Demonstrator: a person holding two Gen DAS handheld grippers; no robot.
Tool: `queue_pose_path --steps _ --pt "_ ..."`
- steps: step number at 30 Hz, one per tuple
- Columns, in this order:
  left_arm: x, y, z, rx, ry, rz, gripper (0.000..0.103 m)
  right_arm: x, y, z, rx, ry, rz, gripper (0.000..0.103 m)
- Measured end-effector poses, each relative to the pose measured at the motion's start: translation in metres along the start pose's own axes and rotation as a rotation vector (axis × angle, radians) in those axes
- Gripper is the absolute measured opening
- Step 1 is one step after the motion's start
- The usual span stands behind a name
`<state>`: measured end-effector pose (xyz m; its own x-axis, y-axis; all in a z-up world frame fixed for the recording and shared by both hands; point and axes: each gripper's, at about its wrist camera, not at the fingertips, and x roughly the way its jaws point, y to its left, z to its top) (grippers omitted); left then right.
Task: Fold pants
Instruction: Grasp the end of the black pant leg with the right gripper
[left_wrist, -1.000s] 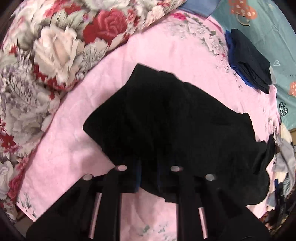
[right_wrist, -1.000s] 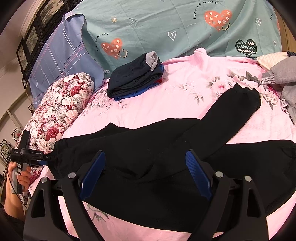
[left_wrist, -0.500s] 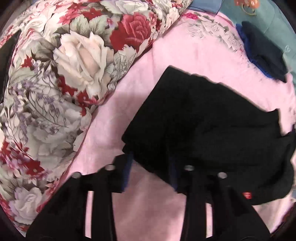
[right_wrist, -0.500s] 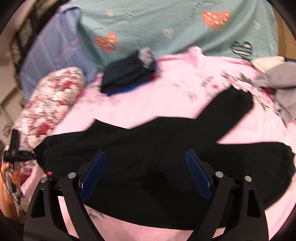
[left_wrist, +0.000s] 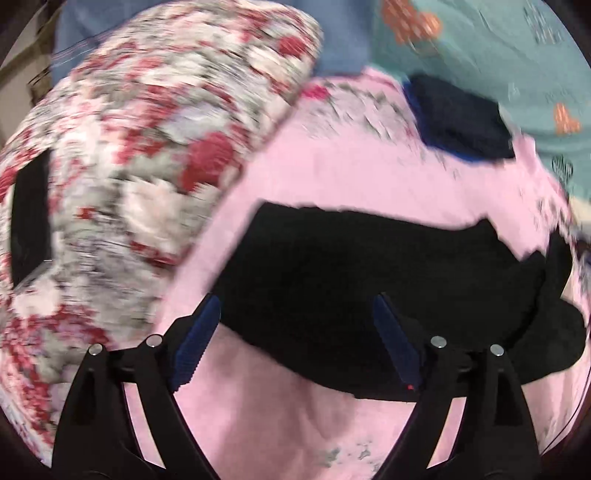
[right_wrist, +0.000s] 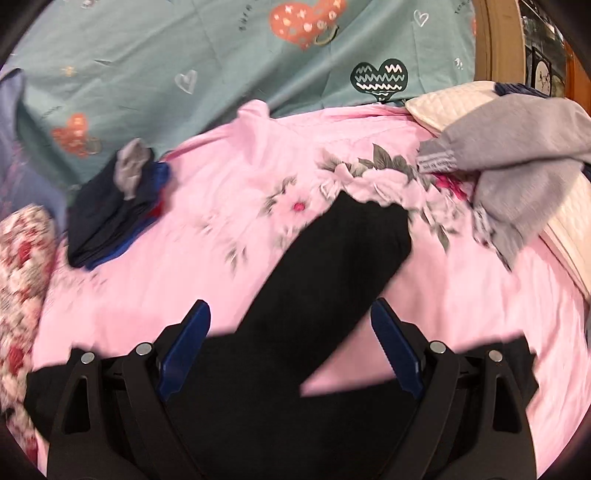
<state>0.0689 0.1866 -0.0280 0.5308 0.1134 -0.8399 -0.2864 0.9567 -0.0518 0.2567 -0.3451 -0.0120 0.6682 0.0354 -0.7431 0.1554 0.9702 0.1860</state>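
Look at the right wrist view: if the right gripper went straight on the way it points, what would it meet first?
Most likely the black pants: one leg lies on the pink sheet straight ahead of the open right gripper. Depth is unclear.

Left tongs (left_wrist: 295, 325) opening, empty; right tongs (right_wrist: 290, 325) wide — both angled down

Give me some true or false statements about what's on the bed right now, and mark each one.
1. The black pants lie on a pink sheet. True.
2. The right gripper is clamped on a pant leg. False: its jaws stand open, clear of the cloth.
3. A folded dark pile sits near the teal bedding. True.
4. The grey garment lies on top of the black pants. False: it rests apart, at the right.
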Motion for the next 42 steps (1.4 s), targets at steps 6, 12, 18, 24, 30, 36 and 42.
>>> queue_pose_path --steps 6,12,18,24,30,36,42 --pt "0.048 -0.025 -0.012 0.026 0.128 -0.009 0.086 0.074 0.025 0.033 -0.009 0.102 -0.142 0.089" --pt "0.063 -0.022 -0.015 0.017 0.145 0.012 0.086 0.117 0.014 0.043 0.074 0.155 -0.271 0.087" --pt "0.071 -0.021 -0.011 0.023 0.152 -0.005 0.088 0.115 -0.018 0.047 0.152 0.137 -0.258 0.022" --pt "0.074 -0.021 -0.011 0.018 0.169 -0.030 0.091 0.052 -0.069 0.049 0.319 0.031 -0.004 0.006" --pt "0.074 -0.013 -0.006 -0.019 0.186 -0.095 0.091 -0.091 -0.145 0.007 0.405 -0.151 0.152 0.006" --pt "0.071 -0.014 -0.009 -0.029 0.177 -0.087 0.091 -0.124 -0.225 -0.108 0.550 -0.073 0.182 0.006" --pt "0.064 -0.021 -0.012 -0.002 0.179 -0.047 0.091 -0.079 -0.245 -0.156 0.640 0.084 0.176 0.011"
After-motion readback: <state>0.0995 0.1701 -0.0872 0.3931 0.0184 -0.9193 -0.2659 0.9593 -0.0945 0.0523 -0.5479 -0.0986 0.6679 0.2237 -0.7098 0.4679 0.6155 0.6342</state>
